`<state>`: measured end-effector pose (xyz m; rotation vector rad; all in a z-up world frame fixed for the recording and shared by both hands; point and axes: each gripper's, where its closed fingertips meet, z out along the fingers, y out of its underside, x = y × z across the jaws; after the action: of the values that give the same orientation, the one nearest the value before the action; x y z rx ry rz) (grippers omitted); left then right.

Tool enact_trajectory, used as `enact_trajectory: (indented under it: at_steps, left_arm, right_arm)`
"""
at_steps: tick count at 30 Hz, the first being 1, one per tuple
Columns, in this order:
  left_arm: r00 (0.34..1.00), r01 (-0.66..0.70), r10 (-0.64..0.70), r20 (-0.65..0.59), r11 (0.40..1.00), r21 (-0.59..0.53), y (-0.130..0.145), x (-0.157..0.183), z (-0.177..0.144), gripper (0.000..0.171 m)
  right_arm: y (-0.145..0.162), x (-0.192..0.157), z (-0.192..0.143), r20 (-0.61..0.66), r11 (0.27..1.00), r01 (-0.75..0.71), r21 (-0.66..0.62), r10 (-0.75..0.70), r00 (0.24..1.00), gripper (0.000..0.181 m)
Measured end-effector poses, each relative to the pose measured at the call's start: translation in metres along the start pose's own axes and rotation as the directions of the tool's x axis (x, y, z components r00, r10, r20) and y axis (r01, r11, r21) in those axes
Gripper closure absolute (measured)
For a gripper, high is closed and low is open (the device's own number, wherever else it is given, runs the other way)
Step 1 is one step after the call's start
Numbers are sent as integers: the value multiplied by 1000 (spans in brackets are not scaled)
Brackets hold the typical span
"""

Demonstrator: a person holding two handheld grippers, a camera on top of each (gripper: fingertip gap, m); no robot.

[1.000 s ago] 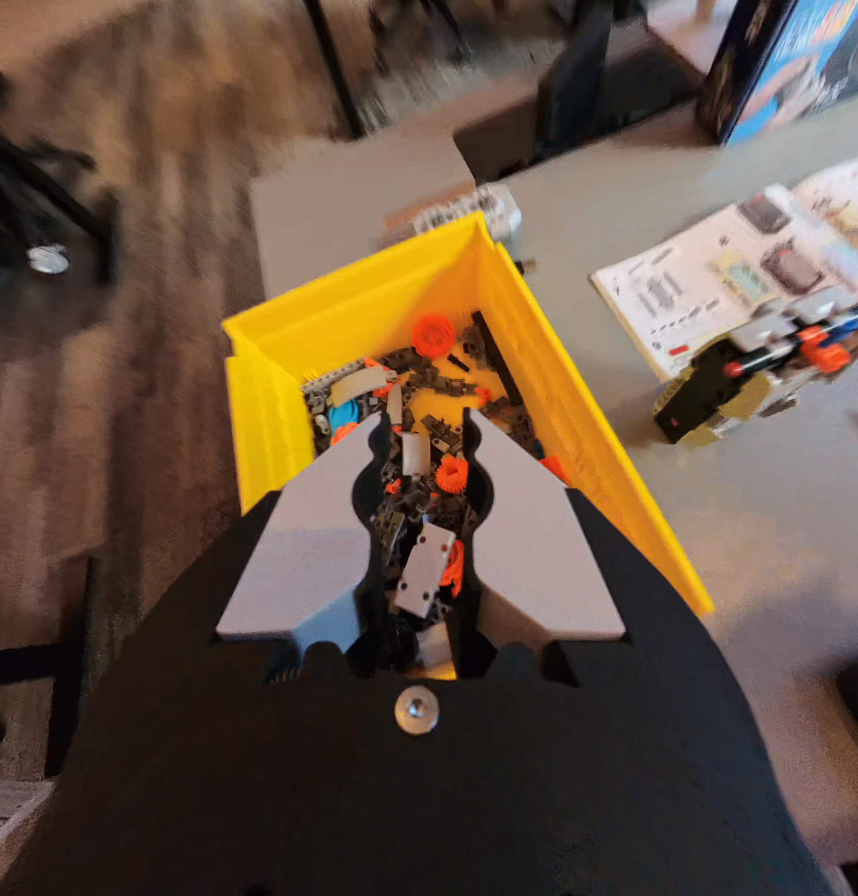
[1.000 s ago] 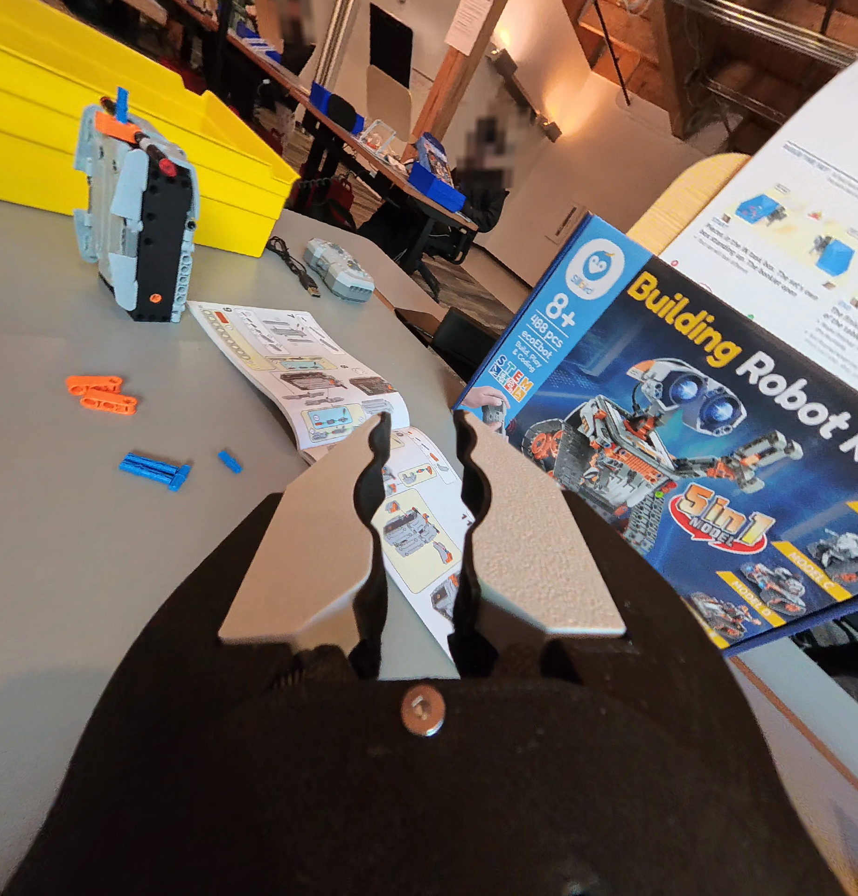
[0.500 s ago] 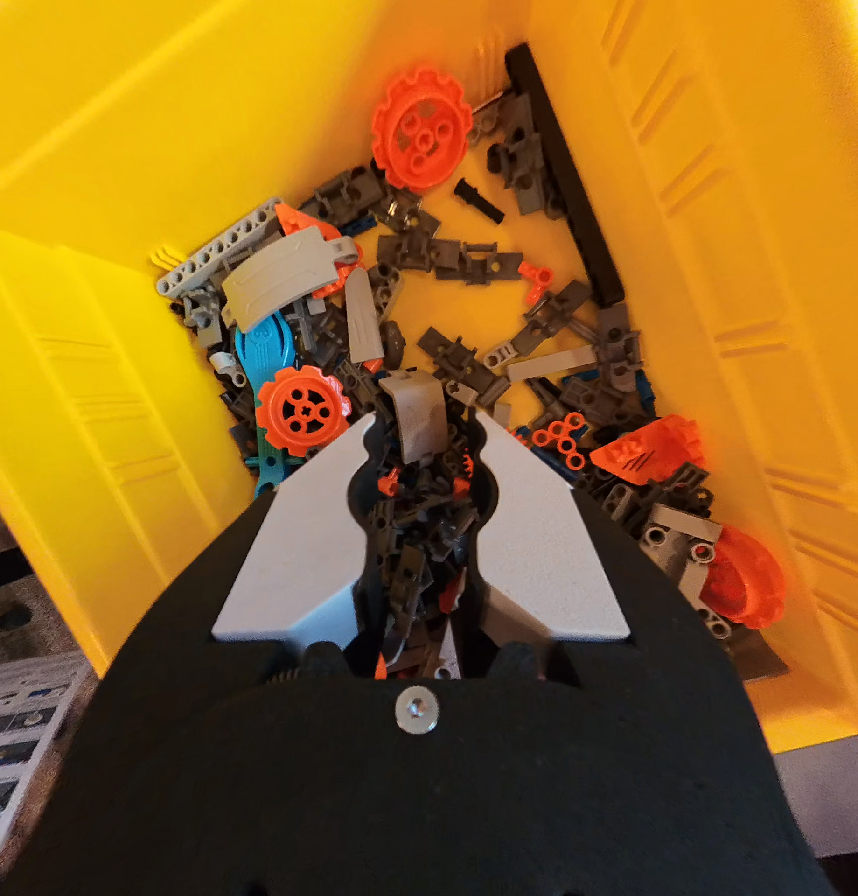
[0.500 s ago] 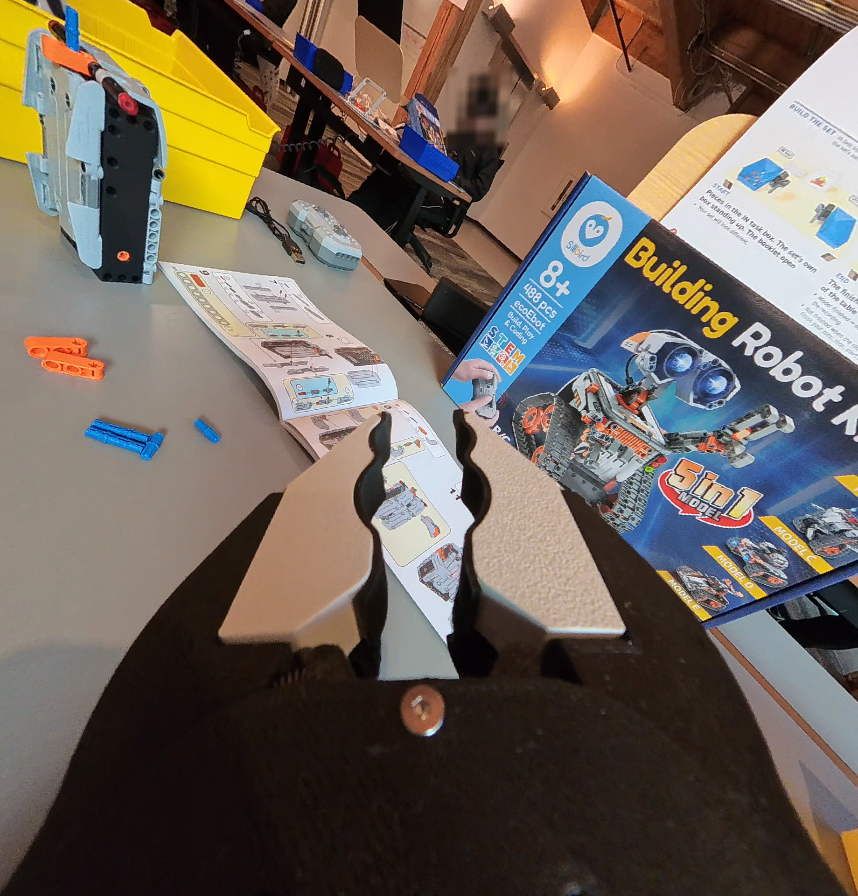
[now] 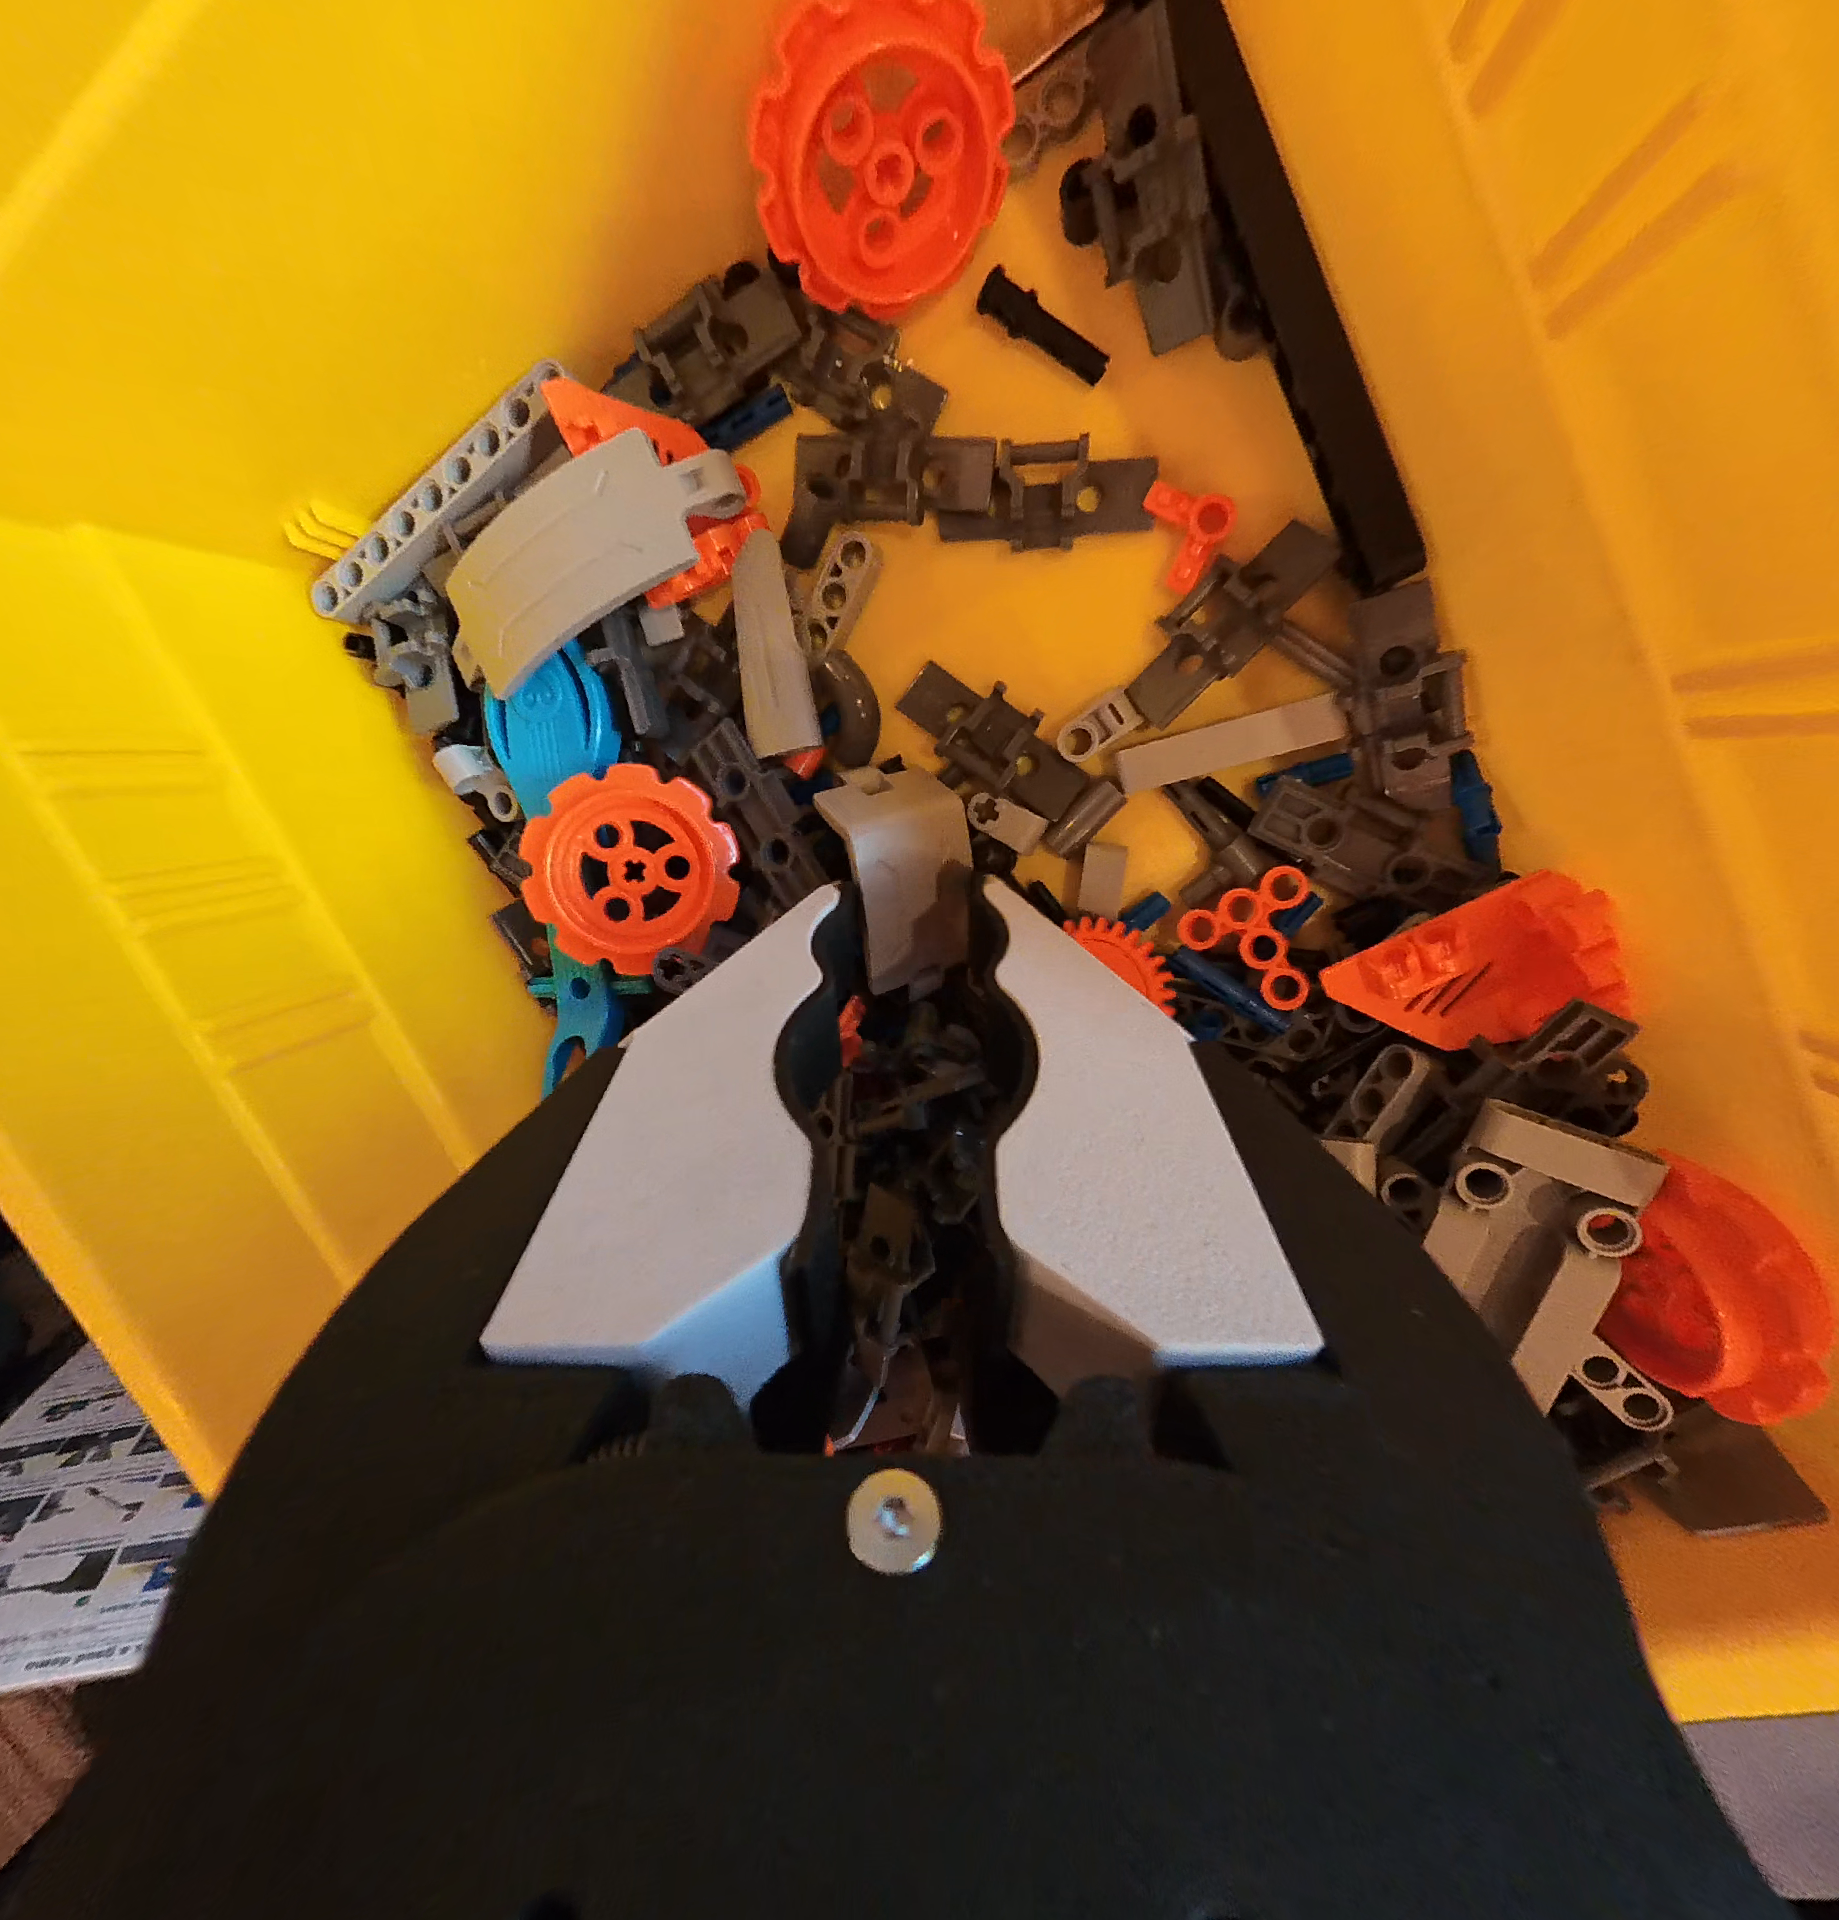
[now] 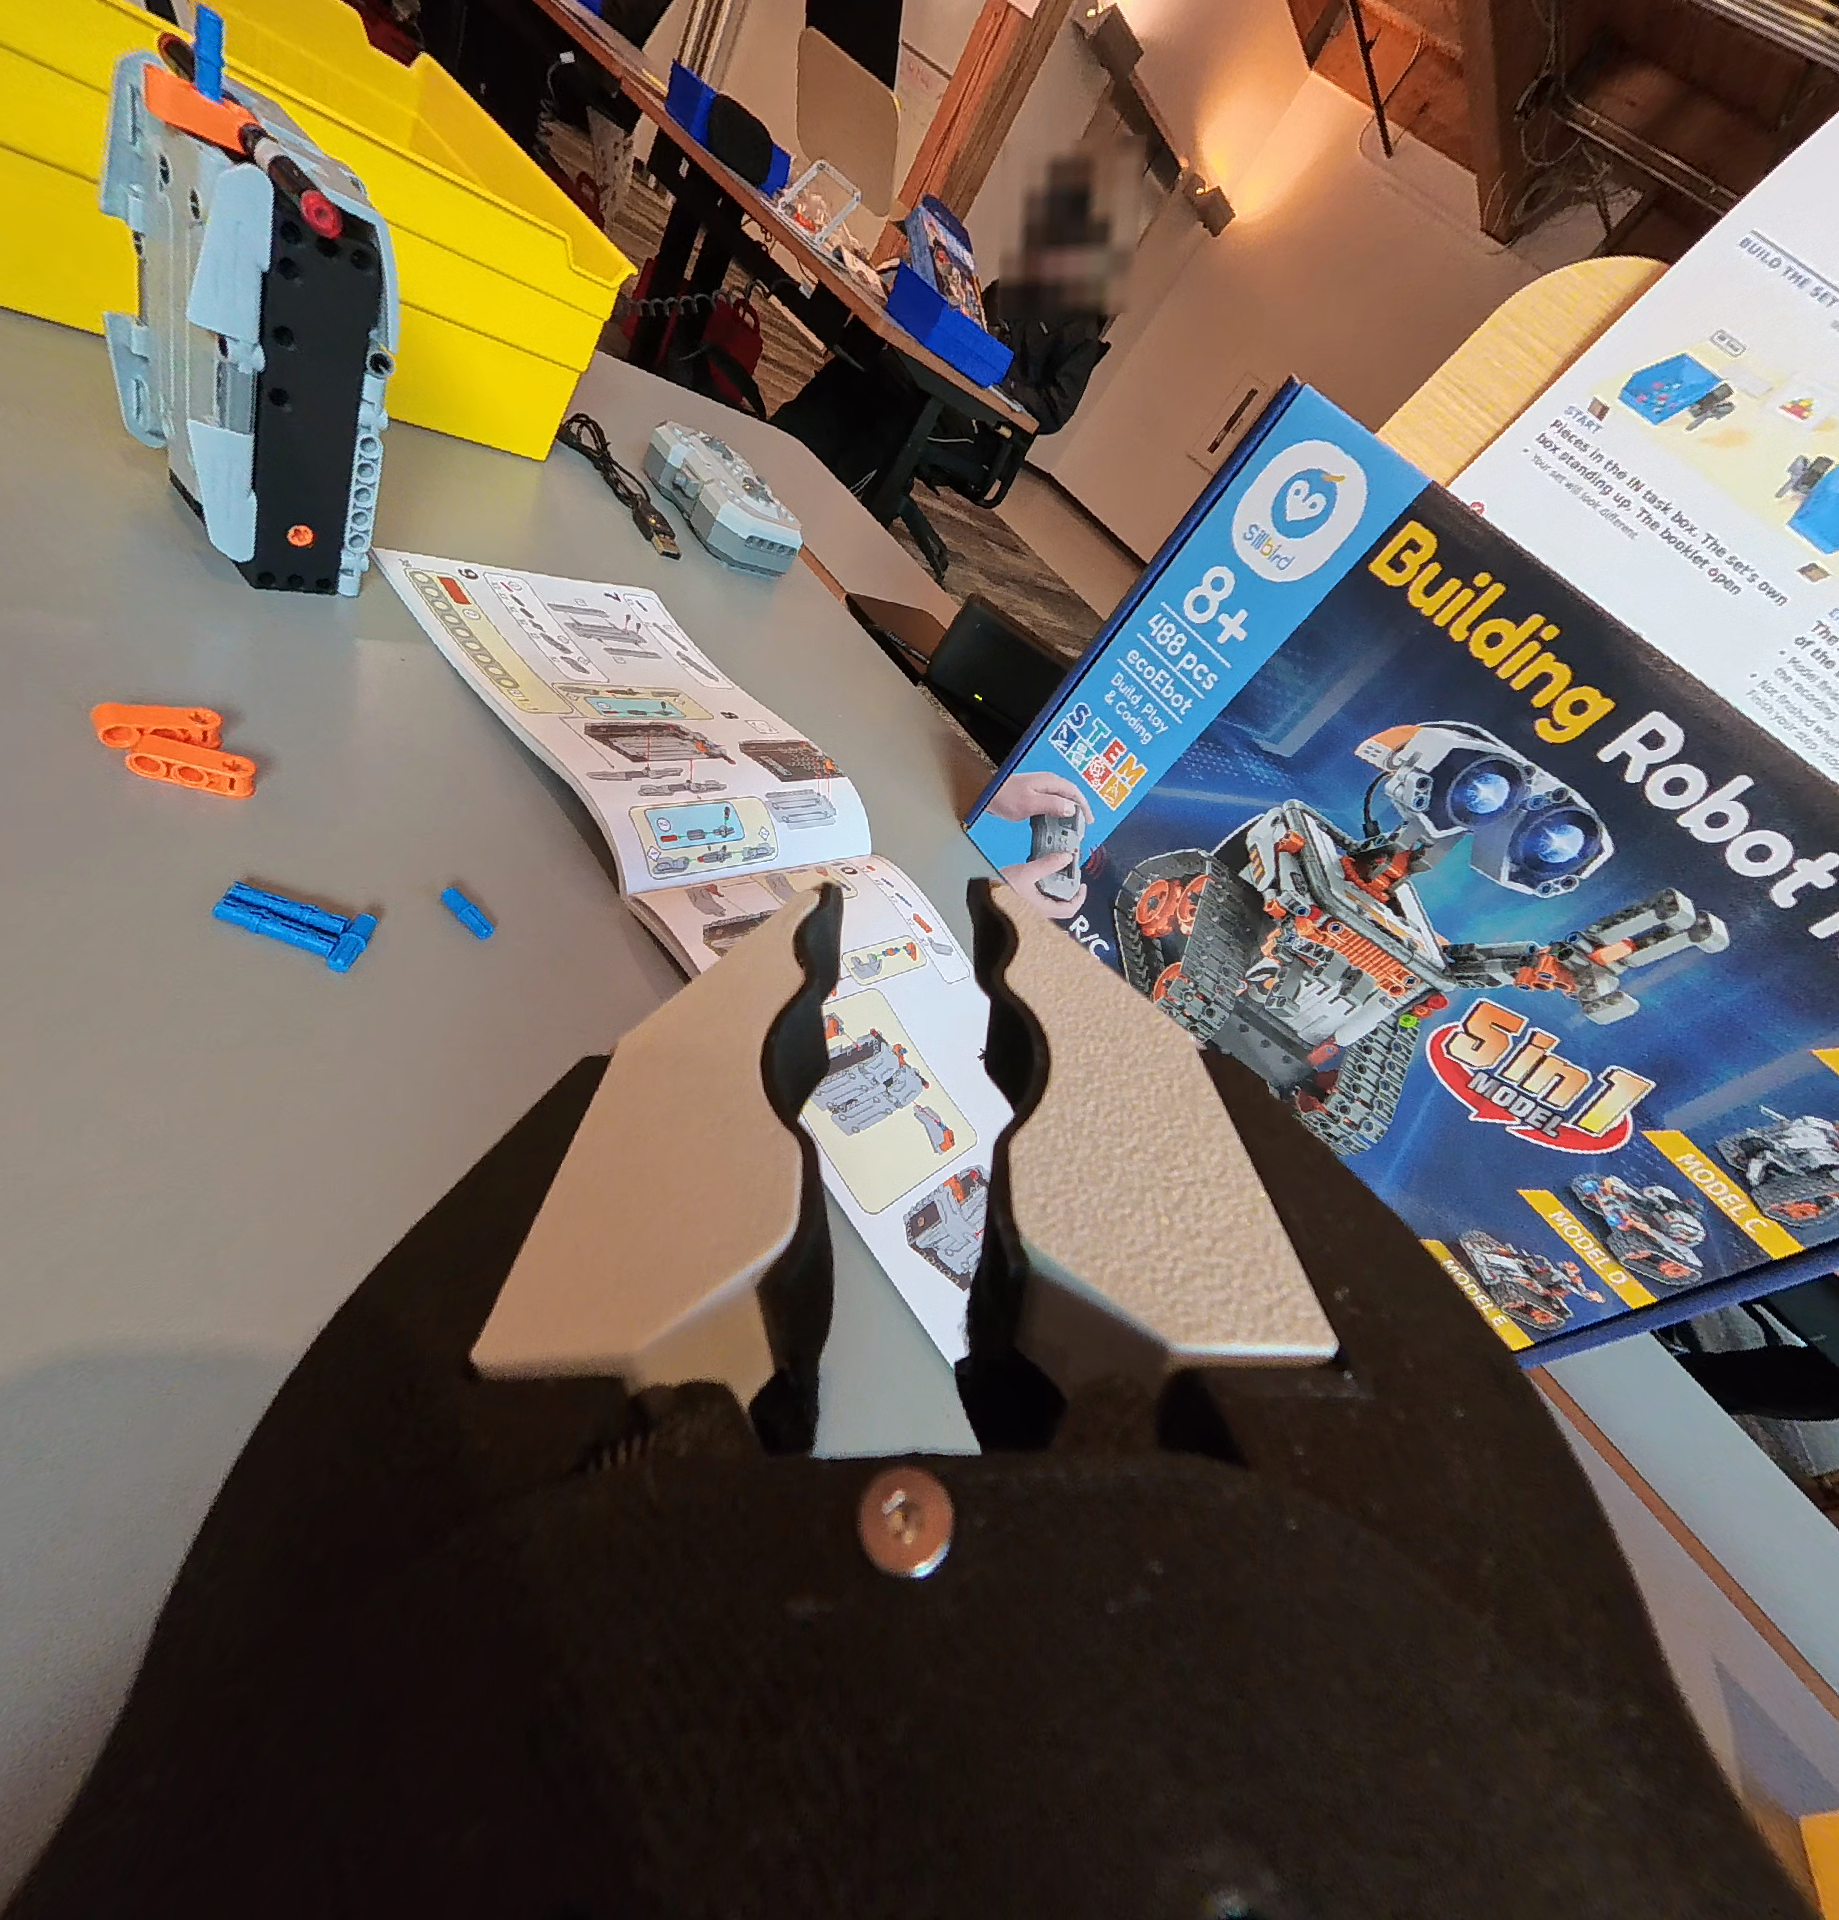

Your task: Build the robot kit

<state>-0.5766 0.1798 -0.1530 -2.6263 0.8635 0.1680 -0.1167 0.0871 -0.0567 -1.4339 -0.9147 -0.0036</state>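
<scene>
My left gripper point(image 5: 912, 904) is down inside a yellow bin point(image 5: 271, 312), over a heap of grey, black and orange building parts. Its jaws are pinched on a grey curved panel point(image 5: 894, 842) that sticks up between the tips. A small orange wheel point(image 5: 629, 857) lies just left of the tips and a large orange gear point(image 5: 884, 156) lies at the far end. My right gripper point(image 6: 904, 899) is open and empty above an open instruction booklet point(image 6: 634, 707) on the grey table point(image 6: 219, 1143).
A part-built grey and black model point(image 6: 260, 353) stands at the far left before stacked yellow trays point(image 6: 458, 208). Two orange beams point(image 6: 172, 748) and blue pins point(image 6: 291, 920) lie on the table. A kit box point(image 6: 1414, 883) stands right. A grey controller point(image 6: 723, 504) and cable lie beyond the booklet. Spacing between my two grippers at the tips: around 50 cm. To reach the large orange gear point(image 5: 884, 156) in a straight line is about 11 cm for my left fingers, about 45 cm for my right.
My left gripper dropped from above the bin deep into it and its jaws narrowed onto the grey curved panel. My right gripper drifted a little over the booklet and stayed open.
</scene>
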Motion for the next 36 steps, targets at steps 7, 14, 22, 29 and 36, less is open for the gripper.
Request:
enact_trajectory:
  at_steps: [7, 14, 22, 29, 36]
  left_arm:
    - [1000, 3, -3, 2, 998, 55, -2, -2, -14, 171]
    - [995, -66, 46, 89, 970, 235, -19, -6, -46, 171]
    - [703, -533, 208, 681, 787, 310, -61, 22, -153, 170]
    - [564, -744, 342, 752, 605, 283, -93, 149, -193, 171]
    - [507, -855, 528, 682, 406, 322, -125, 278, -177, 171]
  right_arm:
    - [-3, -2, 0, 11, 1000, 5, 10, -5, 1000, 158]
    - [-3, -5, 0, 19, 1000, 16, 7, -16, 1000, 158]
    - [-2, -10, 3, 39, 1000, 23, 3, -23, 999, 158]
    - [-6, -8, 0, 26, 999, 53, 14, -53, 998, 158]
    - [-25, -42, -9, 183, 981, 148, 124, -169, 969, 151]
